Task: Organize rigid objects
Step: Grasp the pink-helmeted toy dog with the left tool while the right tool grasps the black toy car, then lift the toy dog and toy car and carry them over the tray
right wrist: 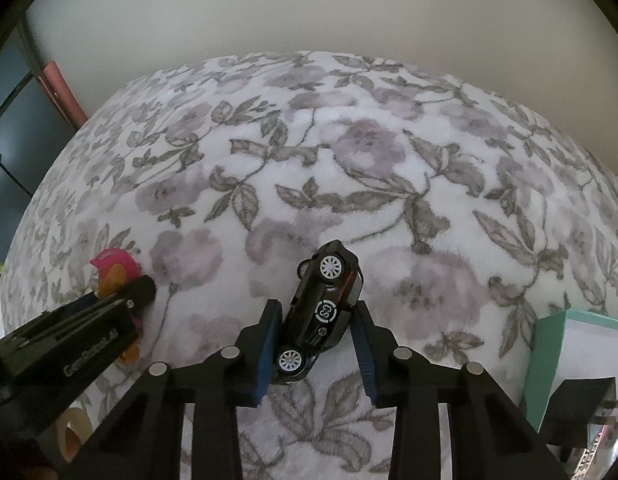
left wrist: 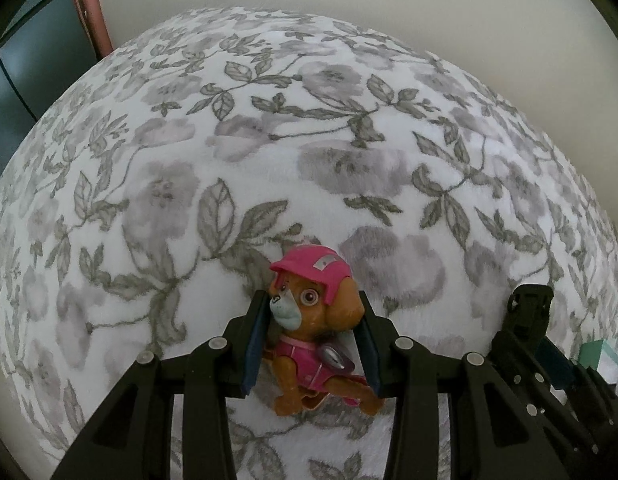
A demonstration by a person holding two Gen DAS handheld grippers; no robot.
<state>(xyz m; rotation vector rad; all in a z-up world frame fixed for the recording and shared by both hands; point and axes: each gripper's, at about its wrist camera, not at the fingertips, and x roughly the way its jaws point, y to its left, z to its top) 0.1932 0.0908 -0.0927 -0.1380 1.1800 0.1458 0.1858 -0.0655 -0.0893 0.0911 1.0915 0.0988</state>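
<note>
A brown toy dog [left wrist: 309, 320] in a pink cap and pink vest sits between the blue pads of my left gripper [left wrist: 312, 300], which is shut on its body just above the floral blanket [left wrist: 269, 140]. In the right wrist view a black toy car [right wrist: 325, 308] lies on its side, white wheels showing, and my right gripper [right wrist: 317, 306] is shut on it with both blue pads against it. The left gripper's black fingers [right wrist: 143, 288] show at the left of that view, with the dog's pink cap [right wrist: 113, 260] behind them.
The blanket covers a soft rounded surface against a pale wall. A teal and white box [right wrist: 581, 340] stands at the right edge with a black plug adapter [right wrist: 581, 412] in front of it. A tape roll [right wrist: 71, 430] lies at the lower left. A pink post [left wrist: 95, 8] stands at the back left.
</note>
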